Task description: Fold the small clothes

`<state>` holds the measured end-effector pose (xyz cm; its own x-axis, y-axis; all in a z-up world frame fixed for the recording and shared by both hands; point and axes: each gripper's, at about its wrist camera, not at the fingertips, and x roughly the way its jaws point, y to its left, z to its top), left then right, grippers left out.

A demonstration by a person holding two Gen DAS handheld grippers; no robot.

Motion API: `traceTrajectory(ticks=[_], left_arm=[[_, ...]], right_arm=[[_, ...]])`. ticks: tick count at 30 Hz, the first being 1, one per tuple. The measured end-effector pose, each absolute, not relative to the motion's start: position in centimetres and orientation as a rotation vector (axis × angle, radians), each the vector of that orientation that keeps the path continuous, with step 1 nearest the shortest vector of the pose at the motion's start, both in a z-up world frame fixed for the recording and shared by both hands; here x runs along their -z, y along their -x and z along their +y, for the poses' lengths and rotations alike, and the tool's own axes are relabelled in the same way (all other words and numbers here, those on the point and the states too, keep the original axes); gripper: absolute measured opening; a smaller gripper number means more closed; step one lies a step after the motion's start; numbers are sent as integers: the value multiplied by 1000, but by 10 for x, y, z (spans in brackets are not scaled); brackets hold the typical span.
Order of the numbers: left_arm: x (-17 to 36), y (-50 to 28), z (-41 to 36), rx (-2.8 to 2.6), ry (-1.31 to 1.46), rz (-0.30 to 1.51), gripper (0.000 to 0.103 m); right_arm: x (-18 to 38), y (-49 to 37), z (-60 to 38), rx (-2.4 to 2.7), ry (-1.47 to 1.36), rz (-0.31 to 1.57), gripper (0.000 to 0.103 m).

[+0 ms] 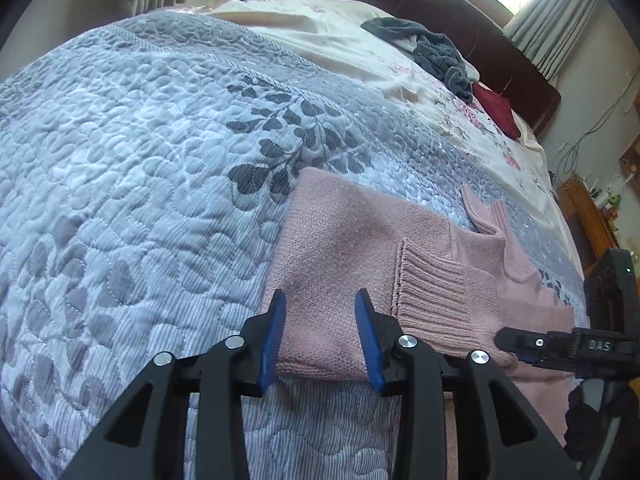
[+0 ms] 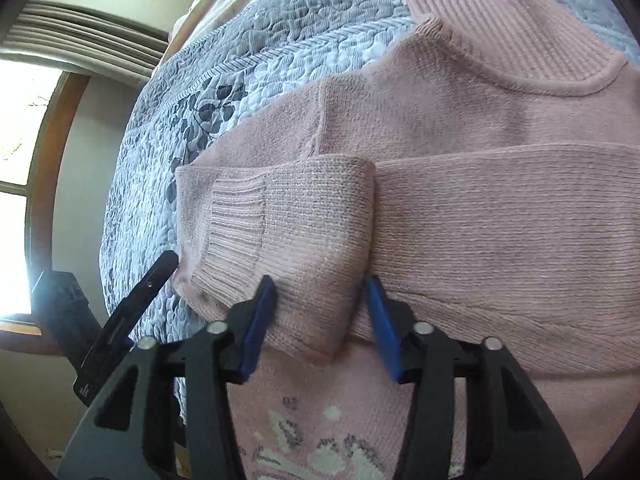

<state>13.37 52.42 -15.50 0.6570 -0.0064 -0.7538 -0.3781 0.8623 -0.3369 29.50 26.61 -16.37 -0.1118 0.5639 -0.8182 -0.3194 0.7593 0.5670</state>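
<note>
Pink knit makes up the sweater (image 1: 352, 240), which is spread on the quilted grey bedspread (image 1: 120, 168) of a bed, directly ahead of both tools. The left tool (image 1: 320, 304) is held open, its blue pads on either side of the sweater's edge with nothing clamped. The right tool (image 2: 320, 292) is likewise held open over a folded-in sleeve with a ribbed cuff (image 2: 236, 224). The sweater's lower part is cut off by the frame edge in the right wrist view, where a white and grey pattern is only partly seen. Beyond the left tool, a dark grey garment (image 1: 424, 48) and a dark red cloth (image 1: 496, 112) lie crumpled.
</note>
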Motion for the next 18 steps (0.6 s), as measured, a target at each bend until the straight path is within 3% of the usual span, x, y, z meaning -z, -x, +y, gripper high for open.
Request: traceTrajectory(ticks=[2, 4, 12, 18], left_arm=[[152, -130, 526, -222, 506, 828, 36], [149, -128, 527, -231, 502, 829, 37], [128, -142, 491, -135, 460, 789, 37], [124, -169, 435, -10, 410, 799, 37]], right_arm=[[164, -293, 271, -753, -169, 1493, 19], [157, -293, 266, -786, -196, 1475, 10], [93, -302, 197, -787, -241, 1294, 8], [88, -316, 135, -671, -191, 1251, 8]])
